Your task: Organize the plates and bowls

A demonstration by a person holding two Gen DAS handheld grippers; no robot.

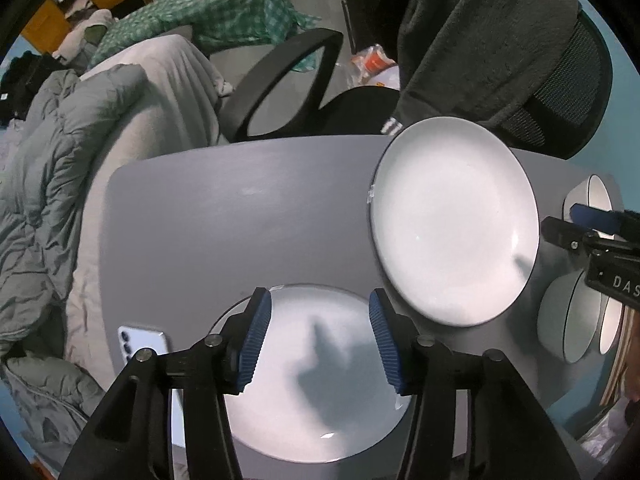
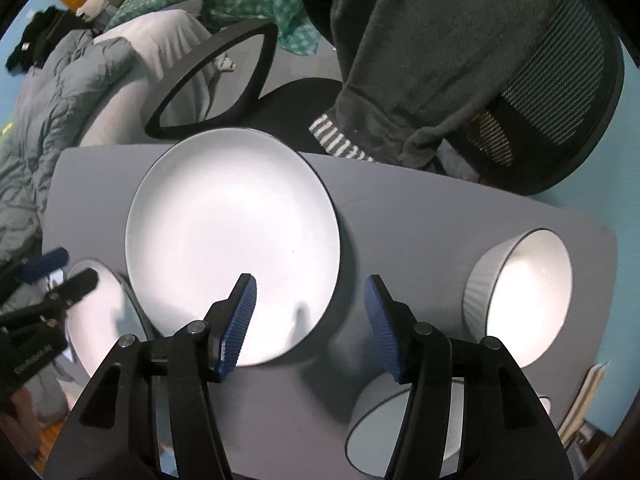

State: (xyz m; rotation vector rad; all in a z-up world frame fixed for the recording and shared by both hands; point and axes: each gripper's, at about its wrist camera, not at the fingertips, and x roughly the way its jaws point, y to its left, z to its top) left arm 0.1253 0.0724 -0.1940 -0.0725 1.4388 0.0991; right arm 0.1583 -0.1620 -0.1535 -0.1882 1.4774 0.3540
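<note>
You had two white plates (image 1: 452,220) (image 1: 316,376) and two white bowls (image 2: 524,296) (image 2: 384,428) on the grey table (image 1: 224,216), plus one phone (image 1: 146,344). One office chair (image 1: 280,80) stood beyond it.

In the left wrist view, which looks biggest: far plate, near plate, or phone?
1. Far plate and near plate look about alike; the near one is partly hidden and closer, so unsure.
2. Phone, smallest.
</note>
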